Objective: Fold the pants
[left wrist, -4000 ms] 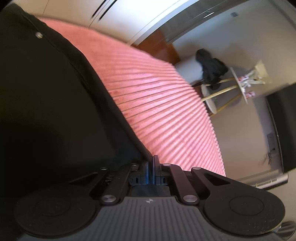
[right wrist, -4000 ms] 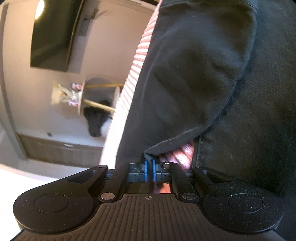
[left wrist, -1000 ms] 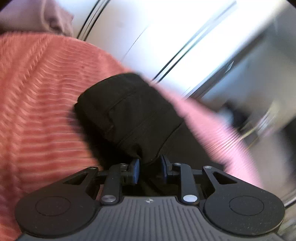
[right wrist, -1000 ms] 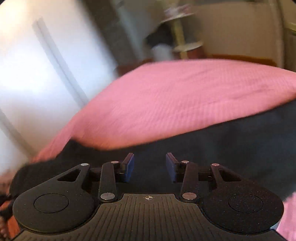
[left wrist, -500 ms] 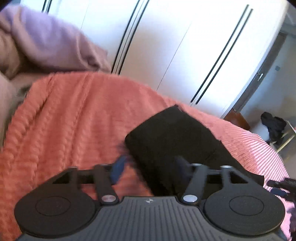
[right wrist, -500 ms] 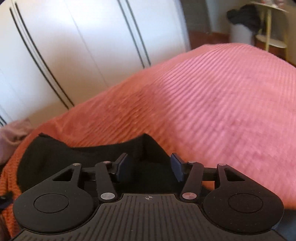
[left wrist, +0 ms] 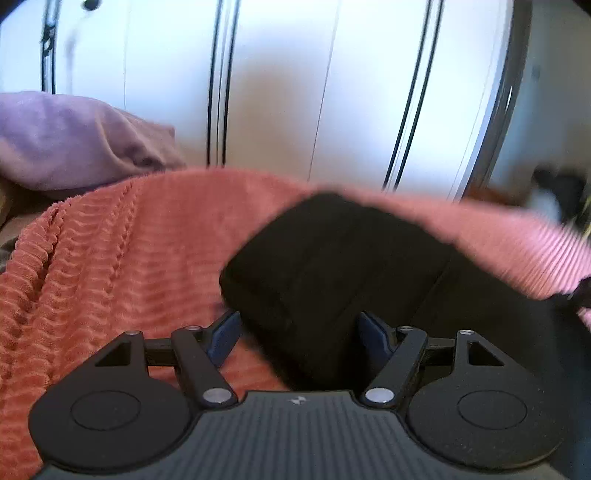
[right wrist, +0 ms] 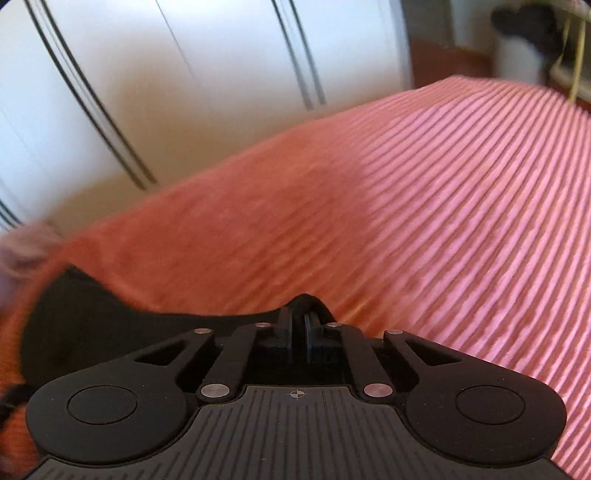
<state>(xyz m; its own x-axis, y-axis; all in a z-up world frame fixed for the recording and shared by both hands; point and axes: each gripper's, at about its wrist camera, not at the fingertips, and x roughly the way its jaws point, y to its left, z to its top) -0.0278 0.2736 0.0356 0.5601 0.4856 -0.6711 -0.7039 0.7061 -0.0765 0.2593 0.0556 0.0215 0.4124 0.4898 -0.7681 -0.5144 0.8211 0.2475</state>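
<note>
The black pants point(left wrist: 332, 258) lie folded into a thick rectangle on the coral ribbed bedspread point(left wrist: 110, 266). My left gripper point(left wrist: 299, 332) hovers at their near edge, its jaws wide and still opening. The near corner of the pants sits between the blue pads point(left wrist: 225, 332) without touching them. In the right wrist view the pants point(right wrist: 110, 325) stretch off to the left. My right gripper point(right wrist: 299, 325) is closing at their edge, and a small raised peak of black cloth is pinched between its nearly meeting pads.
A purple blanket point(left wrist: 74, 140) is bunched at the bed's left end. White wardrobe doors point(left wrist: 295, 92) stand behind the bed. At the far right a side table point(right wrist: 569, 55) carries a dark garment point(right wrist: 528, 22). Bare bedspread point(right wrist: 461, 203) spreads to the right.
My left gripper let go of the pants and opened wide. My right gripper swung across the bed to the edge of the pants and closed on a fold of cloth.
</note>
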